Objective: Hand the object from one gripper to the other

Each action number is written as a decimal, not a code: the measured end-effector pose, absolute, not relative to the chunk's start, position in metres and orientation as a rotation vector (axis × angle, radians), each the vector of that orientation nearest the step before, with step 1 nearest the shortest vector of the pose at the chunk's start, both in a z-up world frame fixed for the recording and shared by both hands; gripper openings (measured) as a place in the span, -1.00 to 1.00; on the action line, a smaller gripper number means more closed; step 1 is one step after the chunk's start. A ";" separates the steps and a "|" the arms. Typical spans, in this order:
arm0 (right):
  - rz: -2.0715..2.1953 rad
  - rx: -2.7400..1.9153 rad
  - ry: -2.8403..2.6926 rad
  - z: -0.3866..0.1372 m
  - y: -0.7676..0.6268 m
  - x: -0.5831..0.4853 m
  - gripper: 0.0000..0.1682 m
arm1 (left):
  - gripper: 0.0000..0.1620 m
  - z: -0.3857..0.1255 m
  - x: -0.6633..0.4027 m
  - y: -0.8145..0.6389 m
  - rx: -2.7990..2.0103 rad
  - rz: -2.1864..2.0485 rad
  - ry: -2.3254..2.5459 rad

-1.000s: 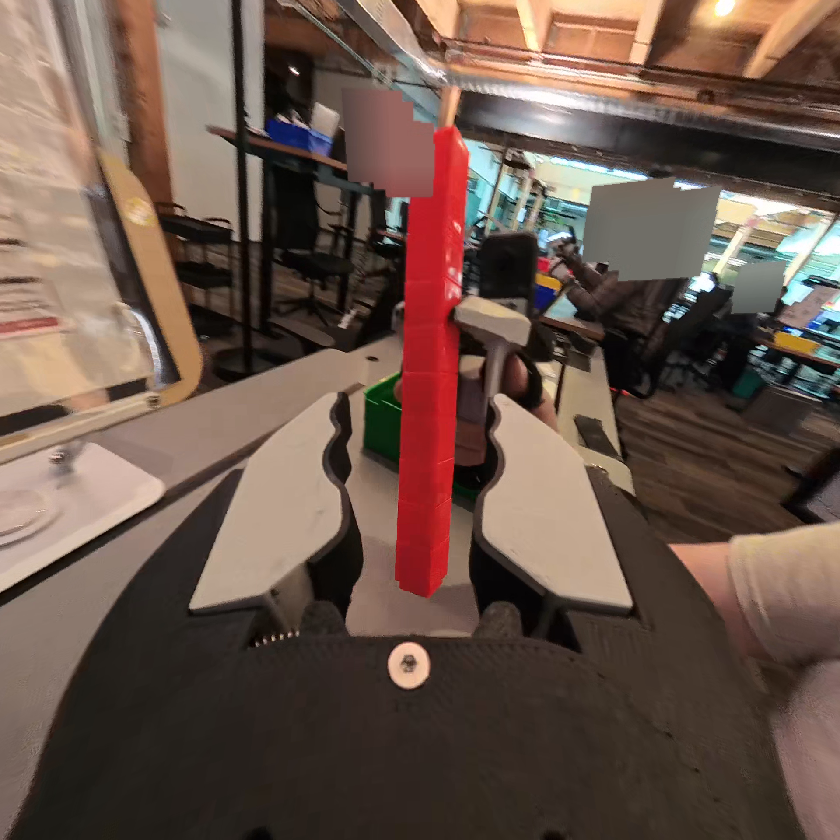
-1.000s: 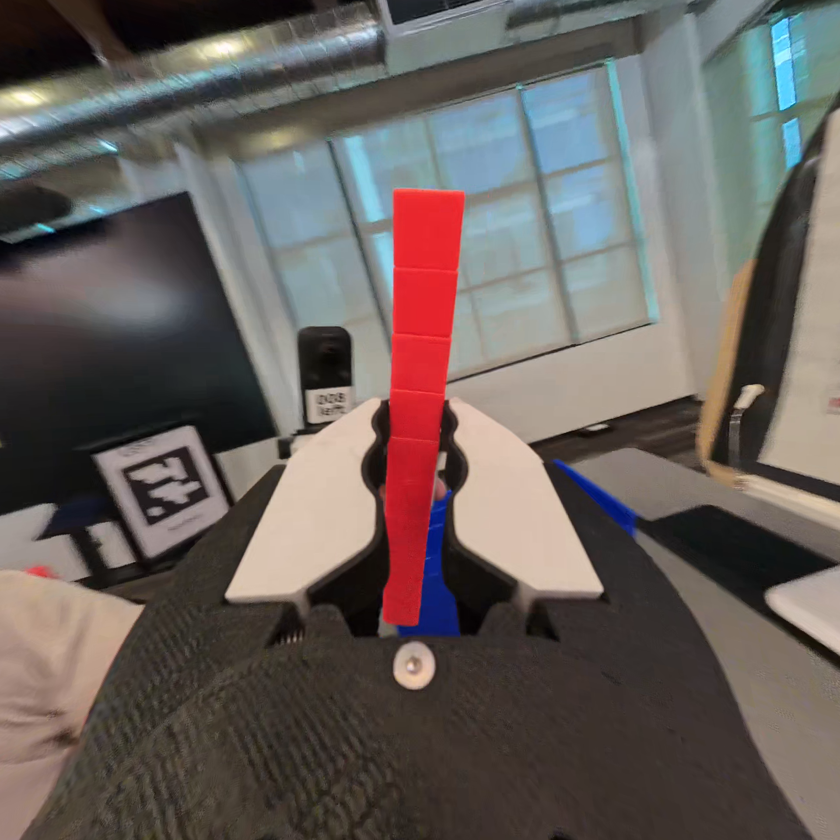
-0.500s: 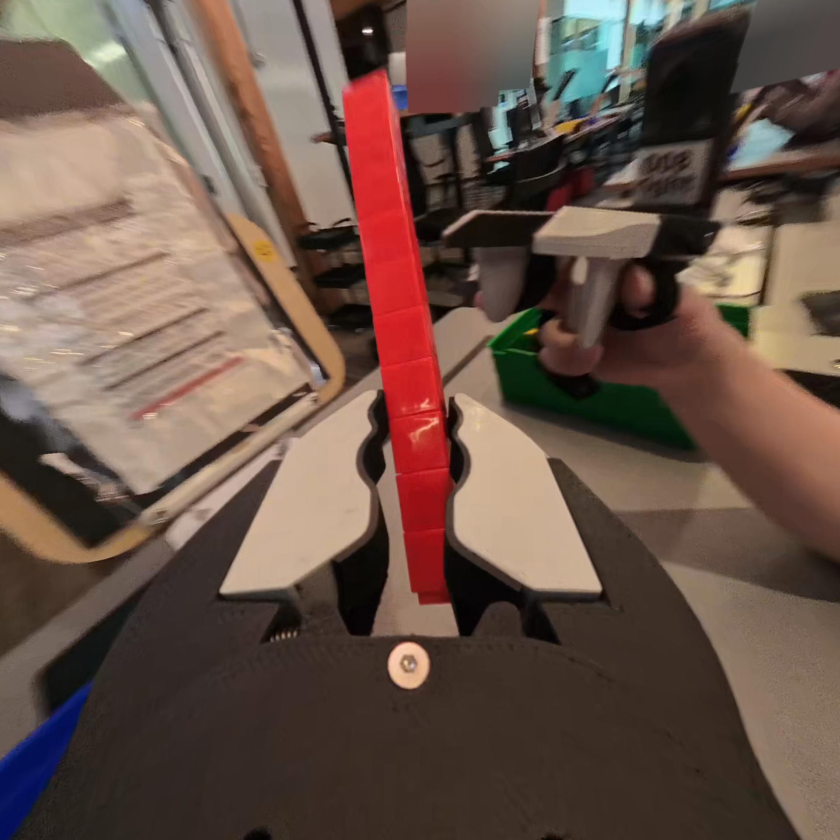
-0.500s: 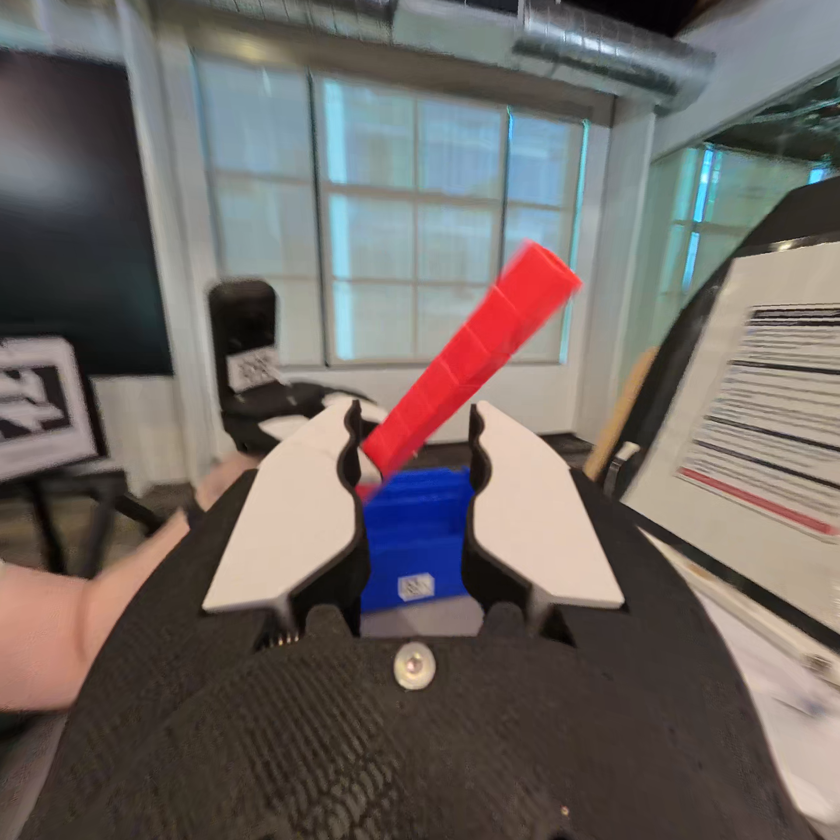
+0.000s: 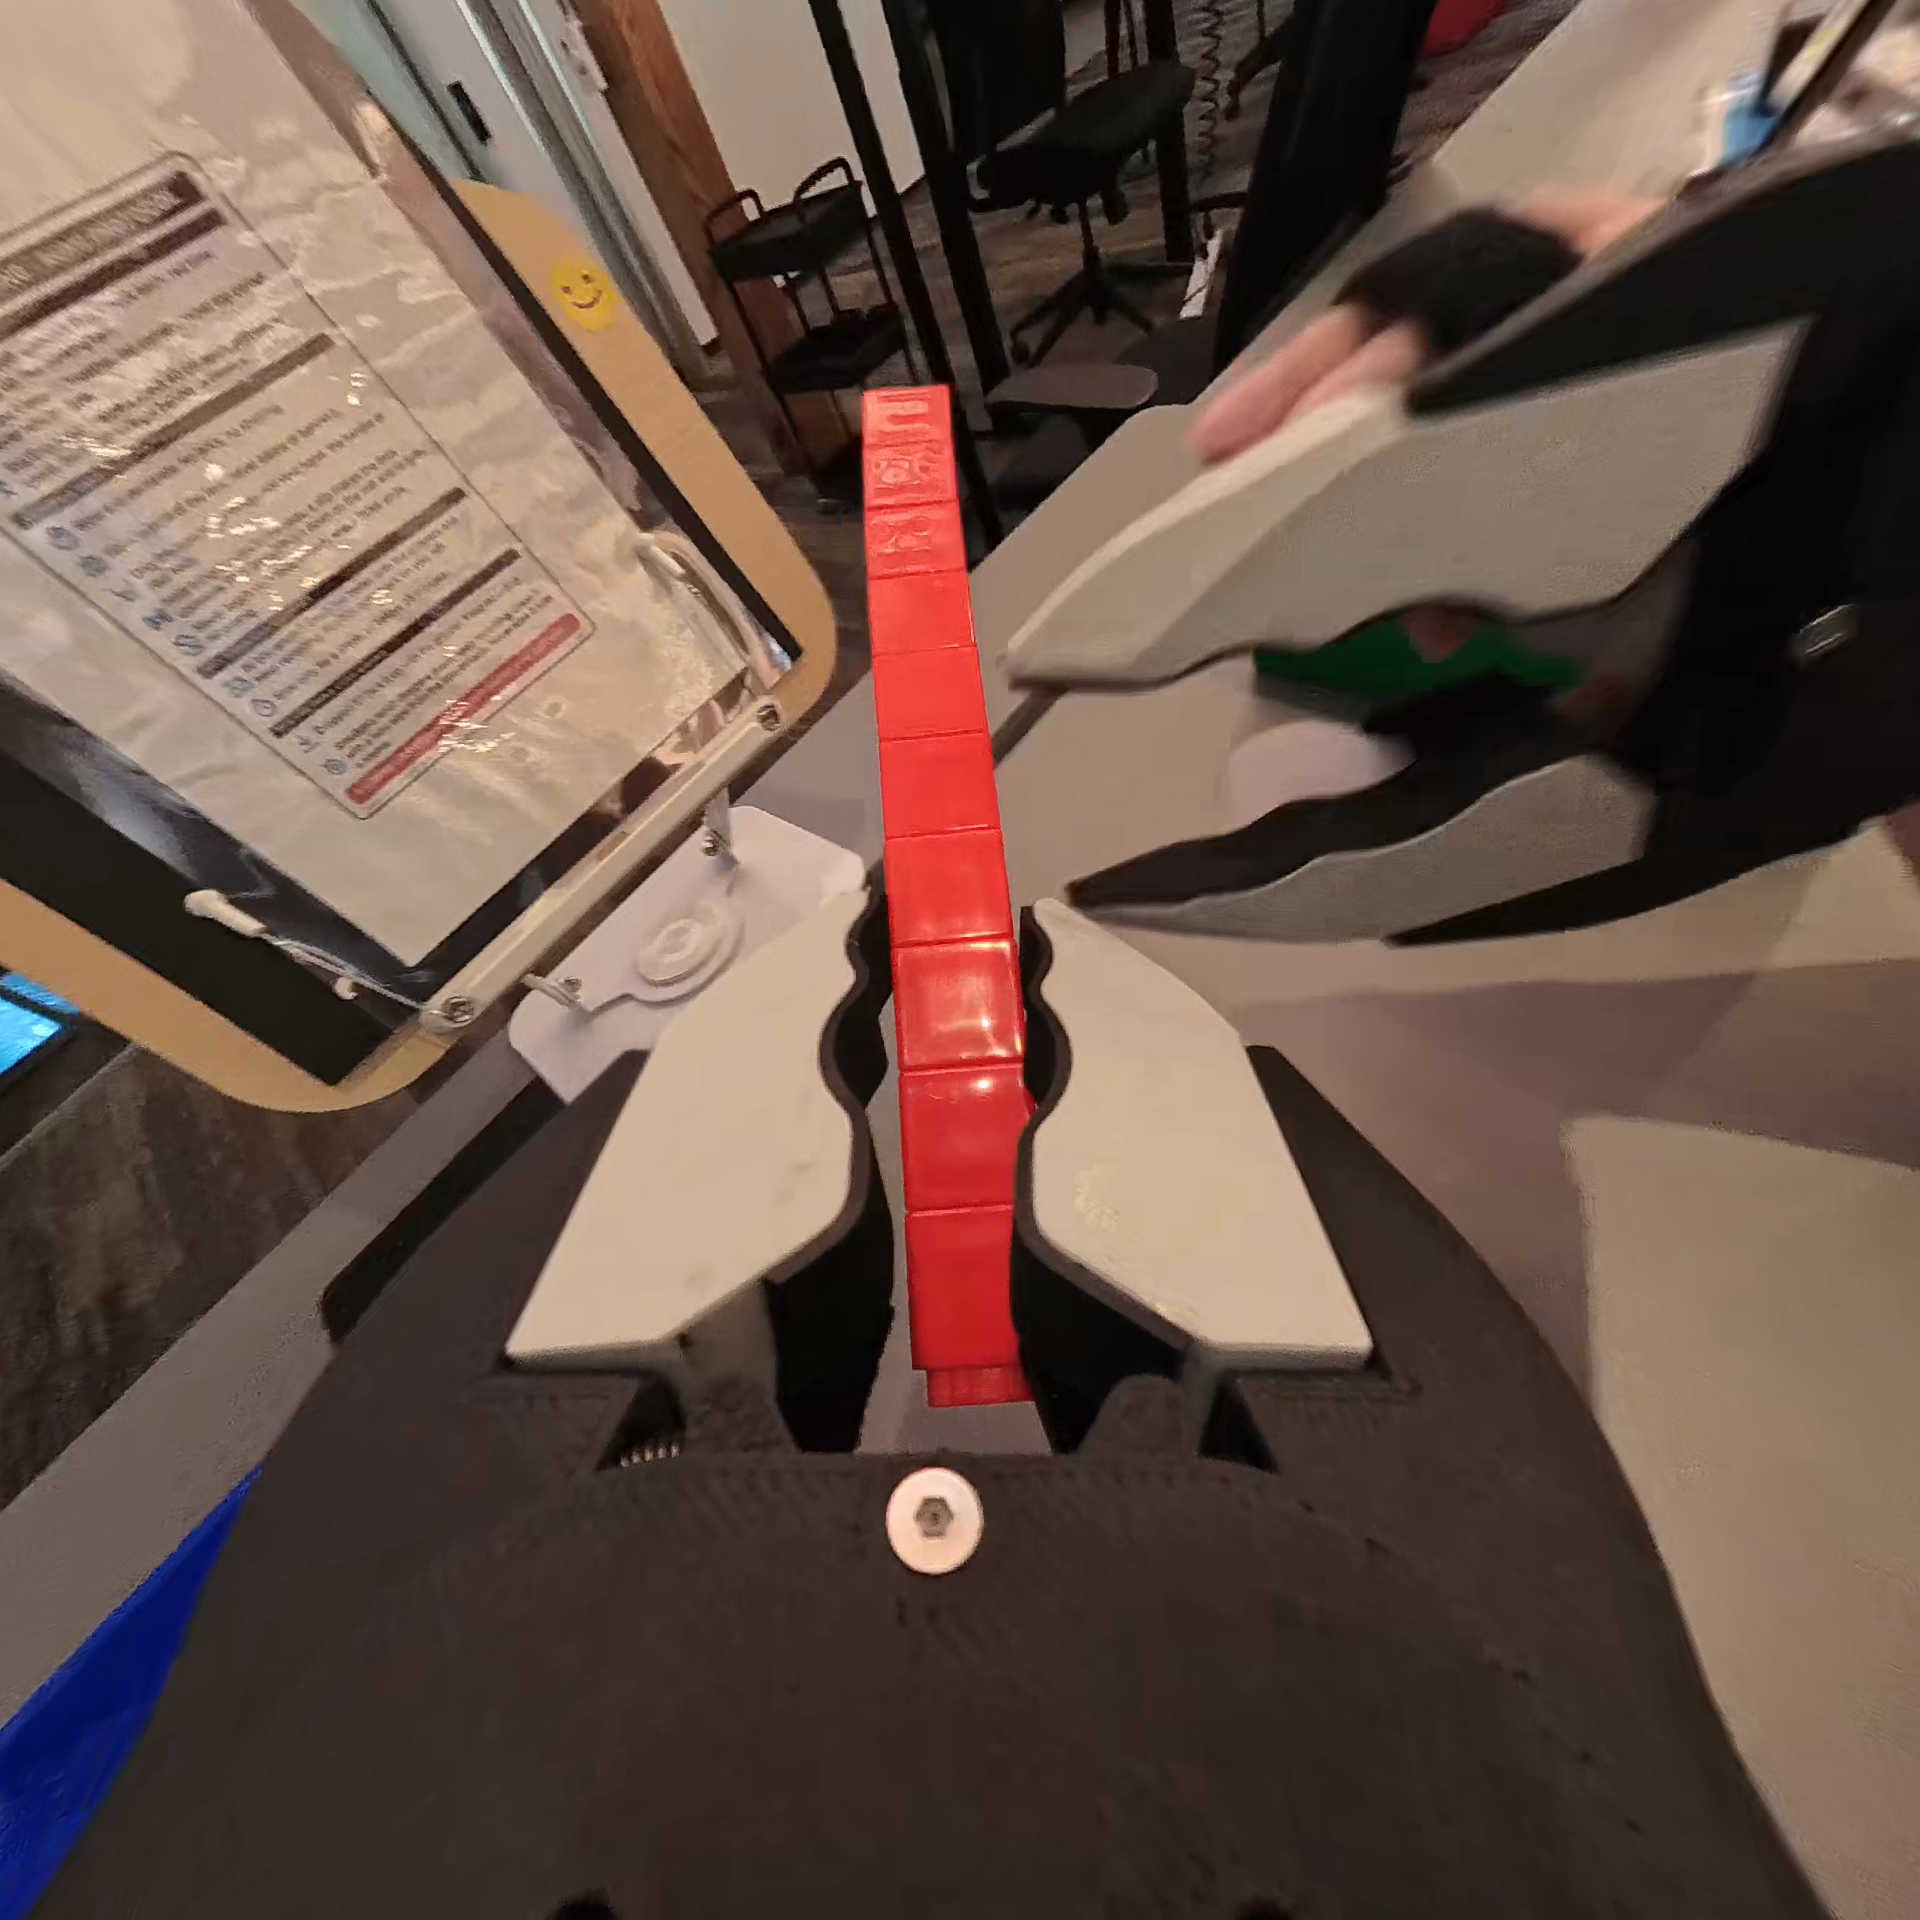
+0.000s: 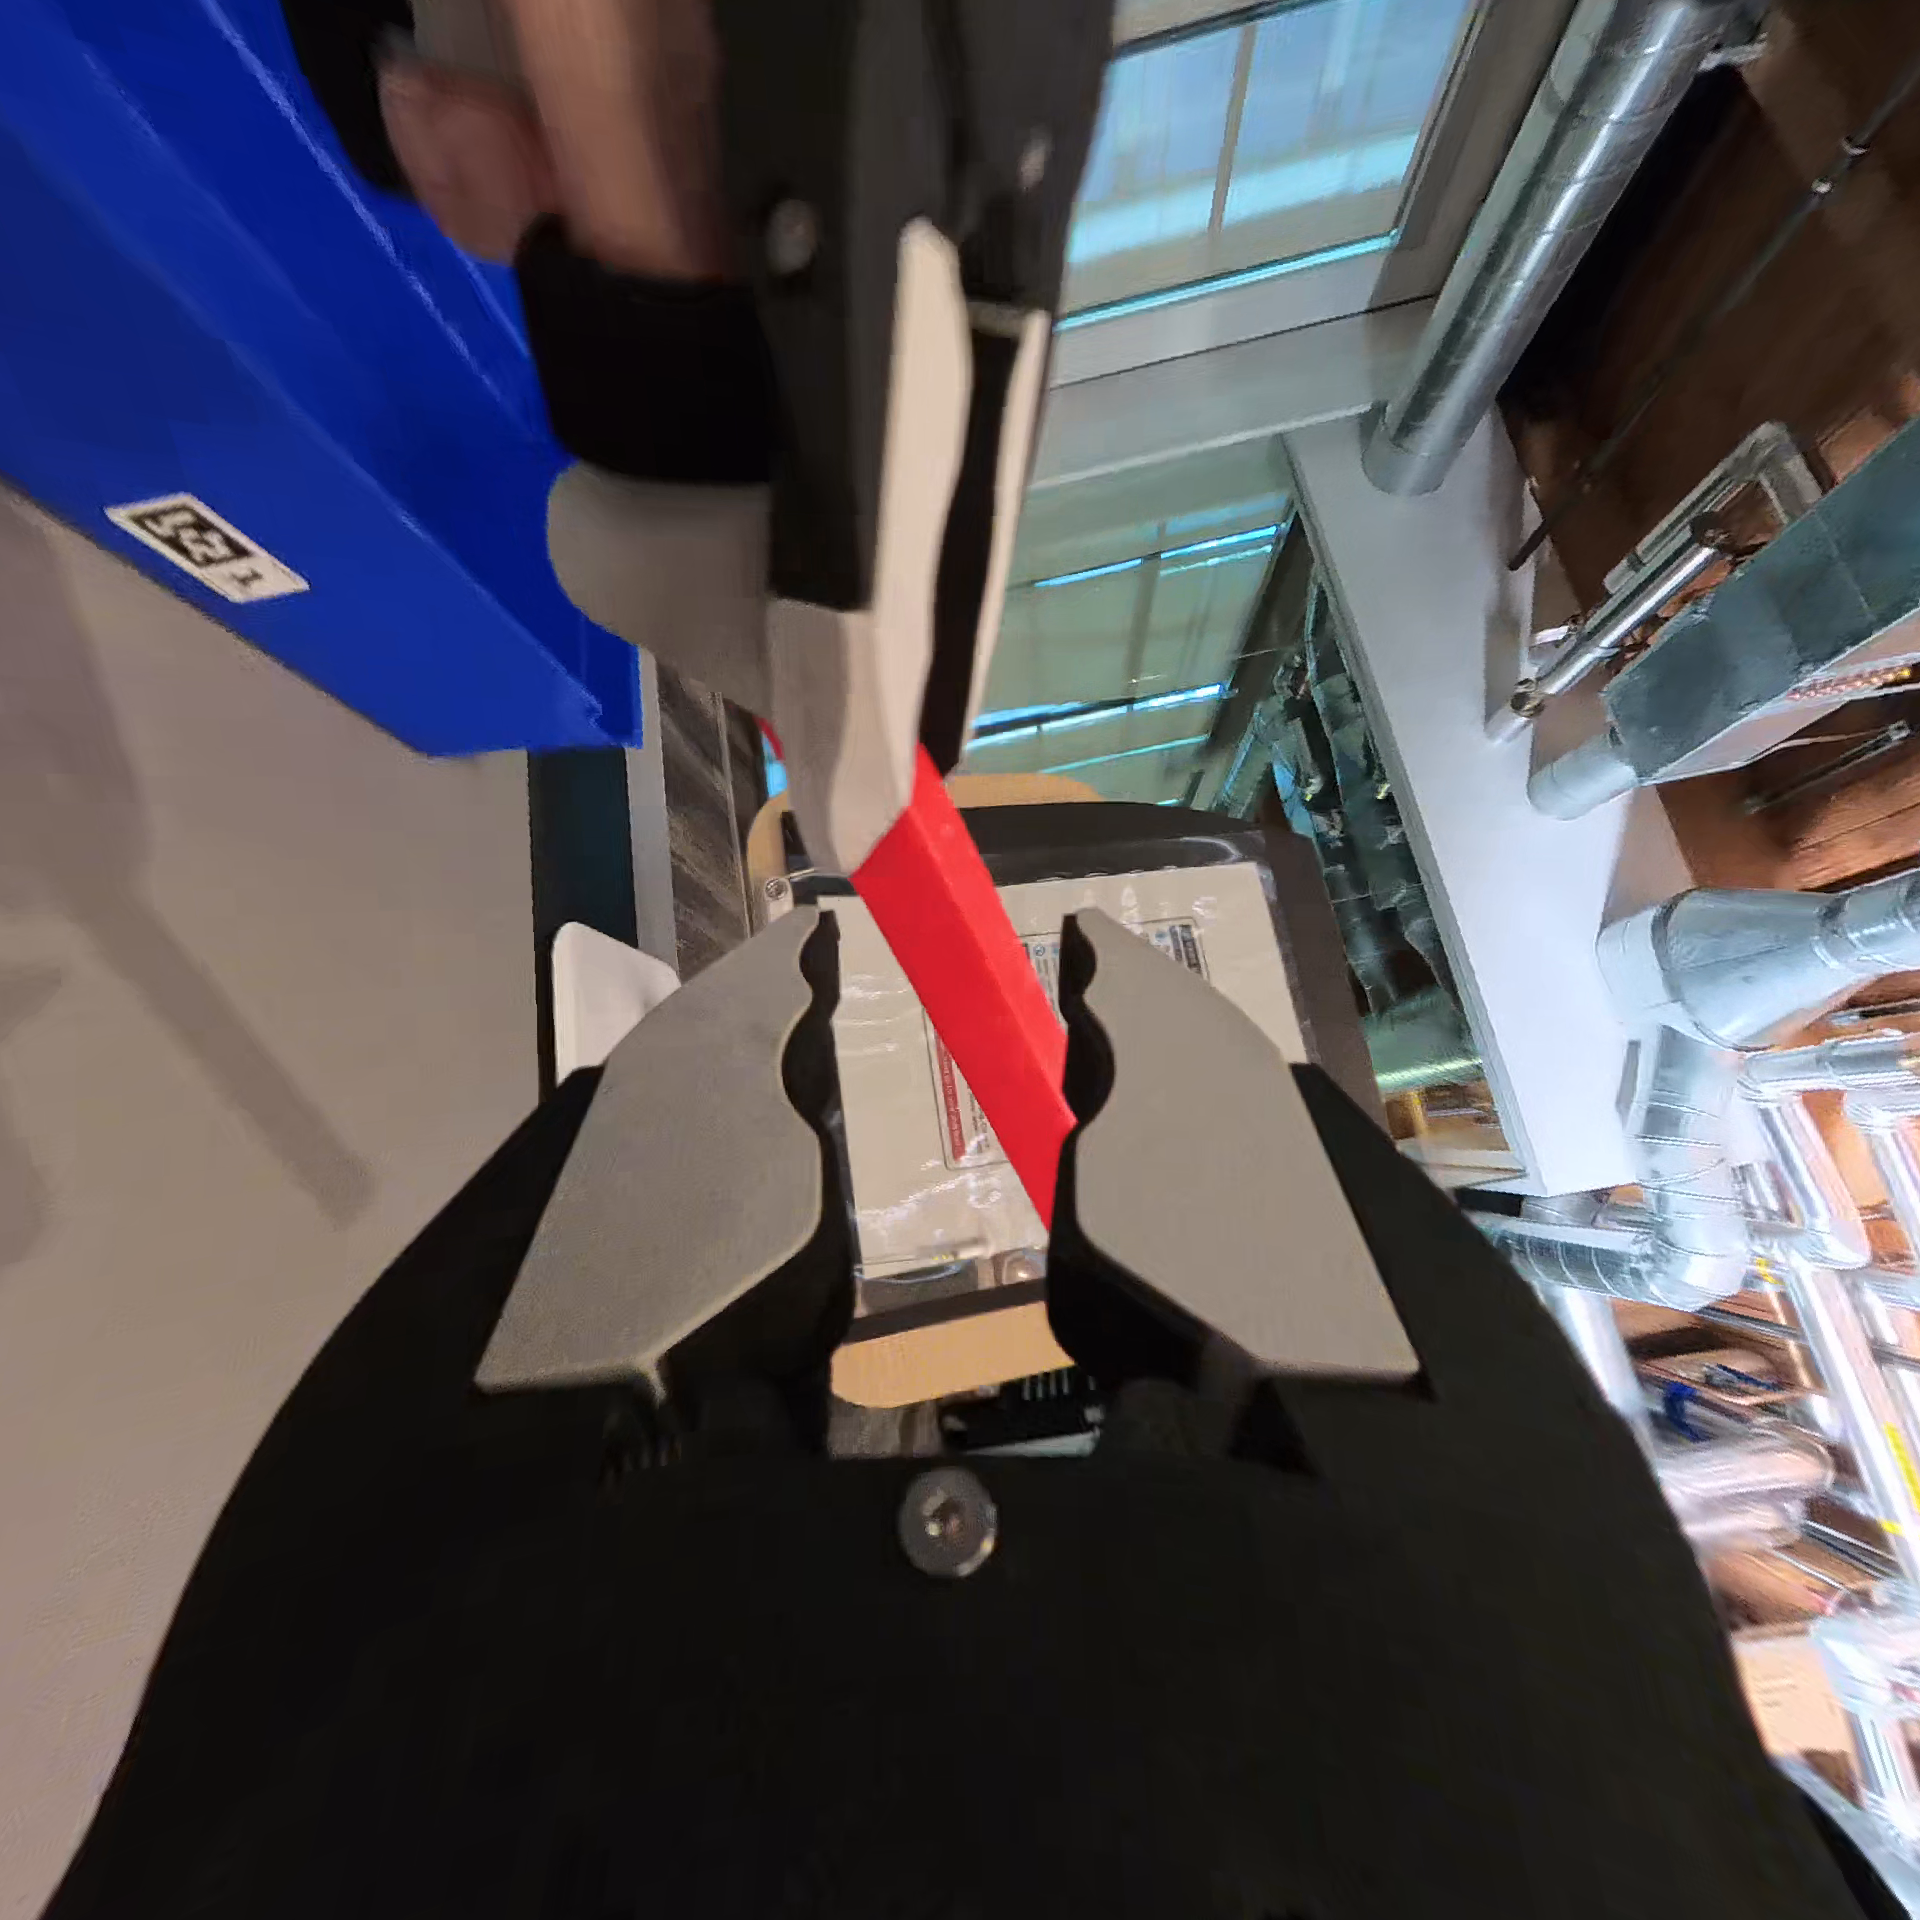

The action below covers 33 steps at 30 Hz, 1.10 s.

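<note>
- My left gripper is clamped on the red block stick; both grey fingers press against its sides near its lower end.
- In the left wrist view the stick runs forward from between those fingers, its far end reaching toward the dark floor beyond the grey table.
- My right gripper shows at the right of that view, blurred, with its fingers spread apart and its tips just beside the stick but not touching it.
- A hand in a black fingerless glove holds that right gripper from behind.
- In the right wrist view my right gripper stands open with a clear gap between its fingers.
- There the red stick crosses that gap on a slant; its lower end passes behind the right finger, and I cannot tell whether it touches it.
- My left gripper comes down from the top of that view, closed on the stick's upper end.
- A blue bin with a small label fills the upper left of the right wrist view, sitting on the grey table.
- A framed printed sheet on a white stand stands left of the stick in the left wrist view.
- A green bin shows partly behind the right gripper's fingers.
</note>
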State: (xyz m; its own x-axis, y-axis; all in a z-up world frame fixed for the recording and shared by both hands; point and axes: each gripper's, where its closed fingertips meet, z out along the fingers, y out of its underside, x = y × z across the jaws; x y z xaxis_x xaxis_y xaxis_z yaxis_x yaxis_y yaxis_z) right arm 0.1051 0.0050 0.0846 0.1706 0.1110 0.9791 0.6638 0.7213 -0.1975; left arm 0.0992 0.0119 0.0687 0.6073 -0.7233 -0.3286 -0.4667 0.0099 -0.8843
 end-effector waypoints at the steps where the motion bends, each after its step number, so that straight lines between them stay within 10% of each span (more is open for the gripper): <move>1: -0.454 -0.698 -1.368 0.080 0.009 0.101 -0.50 | -0.73 0.069 0.103 0.008 -1.637 -0.300 1.013; 13: -0.249 -0.950 -1.146 0.091 0.039 0.118 -0.73 | -0.34 0.156 0.086 -0.026 -1.316 -0.713 0.715; 21: 1.314 -1.195 -0.736 0.132 0.007 0.115 -0.74 | -0.12 0.107 0.106 -0.015 -1.511 -0.766 0.884; 33: 1.370 -1.082 -0.729 0.147 -0.001 0.126 -0.48 | -0.71 0.087 0.132 -0.022 -1.579 -1.040 0.979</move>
State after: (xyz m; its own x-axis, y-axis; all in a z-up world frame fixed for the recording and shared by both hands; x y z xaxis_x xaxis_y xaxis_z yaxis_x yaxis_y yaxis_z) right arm 0.1257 -0.0006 0.1465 0.1147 0.9771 -0.1793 -0.3969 -0.1204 -0.9099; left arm 0.1324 -0.0218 0.0868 0.3119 -0.9359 0.1639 -0.1071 -0.2060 -0.9727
